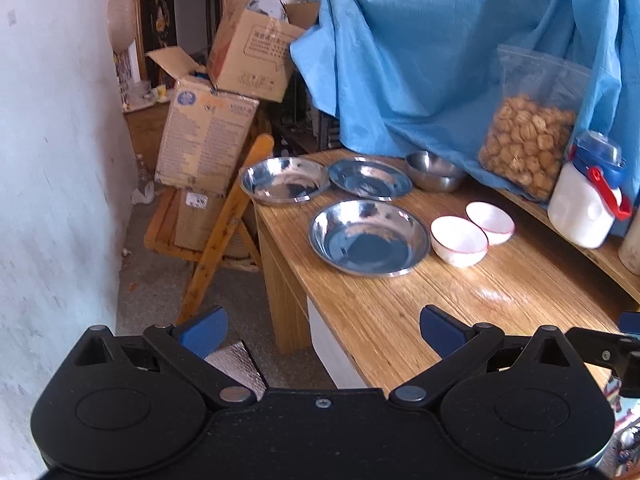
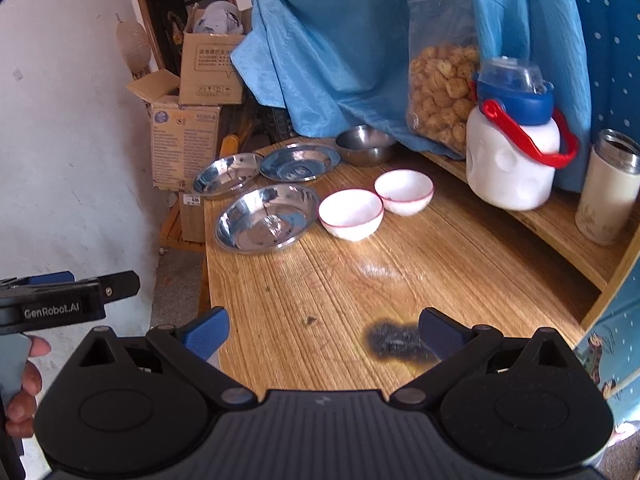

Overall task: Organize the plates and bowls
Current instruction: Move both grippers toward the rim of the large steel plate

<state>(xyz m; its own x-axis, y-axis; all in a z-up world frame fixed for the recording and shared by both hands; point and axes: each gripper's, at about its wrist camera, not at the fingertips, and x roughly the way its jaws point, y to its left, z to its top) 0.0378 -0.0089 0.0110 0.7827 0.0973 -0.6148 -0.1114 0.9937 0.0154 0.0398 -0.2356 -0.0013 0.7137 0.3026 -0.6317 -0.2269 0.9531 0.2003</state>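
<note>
Three steel plates lie on the wooden table [image 1: 400,312]: a near one [image 1: 369,237] [image 2: 266,218], a far left one [image 1: 284,180] [image 2: 226,173] and a far middle one [image 1: 370,178] [image 2: 299,162]. A steel bowl [image 1: 435,170] [image 2: 366,145] sits behind them. Two white bowls with red rims stand side by side to the right, the nearer [image 1: 459,241] [image 2: 351,214] and the farther [image 1: 490,223] [image 2: 404,192]. My left gripper [image 1: 323,332] is open and empty over the table's near left corner. My right gripper [image 2: 323,334] is open and empty over the near table.
A raised shelf at the right carries a bag of snacks [image 1: 528,144] [image 2: 442,92], a white jug with a blue lid [image 1: 586,200] [image 2: 514,140] and a steel tumbler [image 2: 610,188]. A blue cloth [image 1: 440,40] hangs behind. Cardboard boxes [image 1: 208,136] and a wooden chair [image 1: 224,220] stand left of the table. A burn mark [image 2: 394,342] is on the wood.
</note>
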